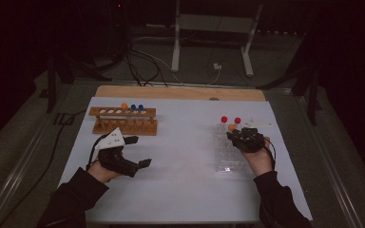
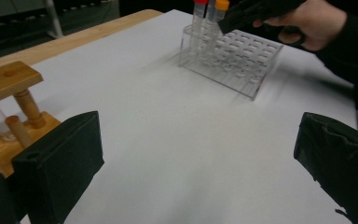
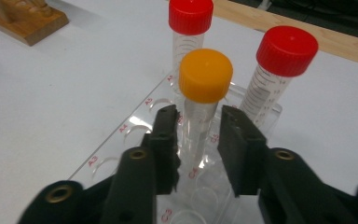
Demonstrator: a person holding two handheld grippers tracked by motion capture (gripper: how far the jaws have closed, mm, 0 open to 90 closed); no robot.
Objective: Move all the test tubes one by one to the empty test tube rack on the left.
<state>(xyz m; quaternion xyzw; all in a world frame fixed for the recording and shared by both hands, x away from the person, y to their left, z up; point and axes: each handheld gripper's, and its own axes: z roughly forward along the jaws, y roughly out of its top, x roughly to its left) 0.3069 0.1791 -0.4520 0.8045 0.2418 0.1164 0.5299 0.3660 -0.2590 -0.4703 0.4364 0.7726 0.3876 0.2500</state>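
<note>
though half hidden by jaws, orange-capped tube point(image 3: 204, 100) amid clear rack point(image 3: 135, 133)

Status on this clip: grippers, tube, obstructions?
Right gripper jaws astride orange-capped clear tube in clear plastic rack, not clamped. Left gripper open, idle. Two red-capped tubes close behind.

— How many racks stand on the white tabletop point(image 1: 180, 156)?
— Two: one brown wooden test-tube rack point(image 1: 123, 119) and one clear plastic test-tube rack point(image 1: 229, 152).
— And capped tubes?
— Six in all. The wooden one holds three: one orange-capped tube point(image 1: 124, 106) and two blue-capped tubes point(image 1: 137, 107). The clear one holds three more: two red-capped clear tubes point(image 3: 279, 70) and one orange-capped clear tube point(image 3: 205, 84).
— Any tools?
— Two black two-jaw tools, the left tool point(image 1: 140, 151) and the right tool point(image 3: 196, 140).
</note>
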